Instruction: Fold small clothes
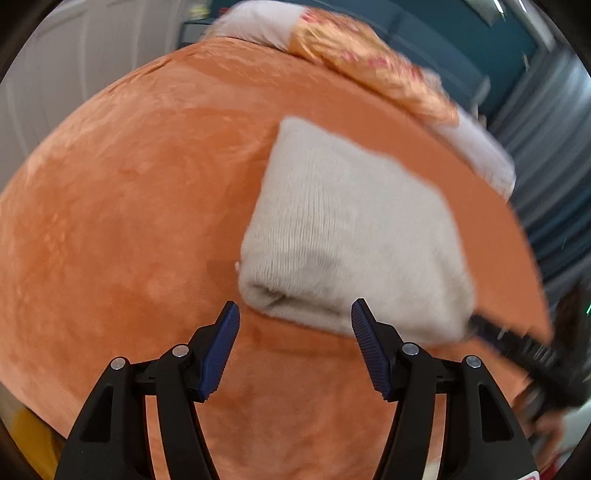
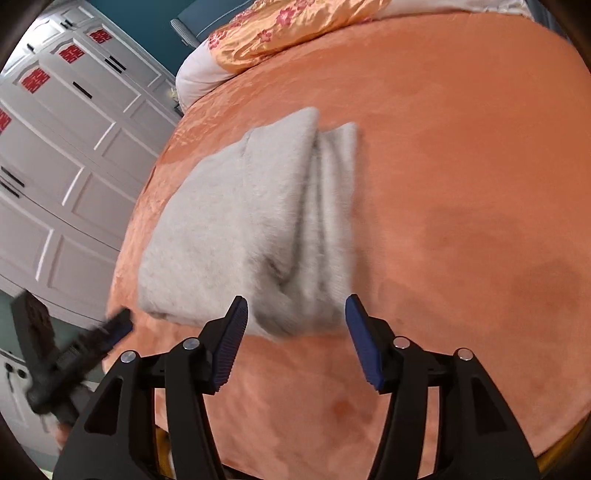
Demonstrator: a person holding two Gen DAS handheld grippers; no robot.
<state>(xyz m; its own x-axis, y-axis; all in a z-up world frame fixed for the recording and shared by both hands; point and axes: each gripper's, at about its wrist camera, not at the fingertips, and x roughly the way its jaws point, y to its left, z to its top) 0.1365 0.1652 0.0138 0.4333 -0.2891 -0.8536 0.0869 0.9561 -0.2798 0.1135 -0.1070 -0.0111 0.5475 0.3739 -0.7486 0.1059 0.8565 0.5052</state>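
A pale grey knitted garment (image 1: 347, 229) lies folded into a thick rectangle on the orange bedspread (image 1: 129, 221). My left gripper (image 1: 295, 315) is open and empty, its blue pads just short of the garment's near edge. The right gripper shows blurred at the lower right of the left wrist view (image 1: 476, 321), touching the garment's corner. In the right wrist view the garment (image 2: 229, 229) shows stacked folds along its right side. My right gripper (image 2: 297, 310) is open and empty at the garment's near edge. The left gripper (image 2: 122, 325) shows blurred by the garment's left corner.
An orange floral quilt (image 2: 291, 26) and a white pillow (image 2: 199, 74) lie at the far end of the bed. White wardrobe doors (image 2: 62, 147) stand beyond the bed's left edge. The orange bedspread (image 2: 461, 184) stretches to the right of the garment.
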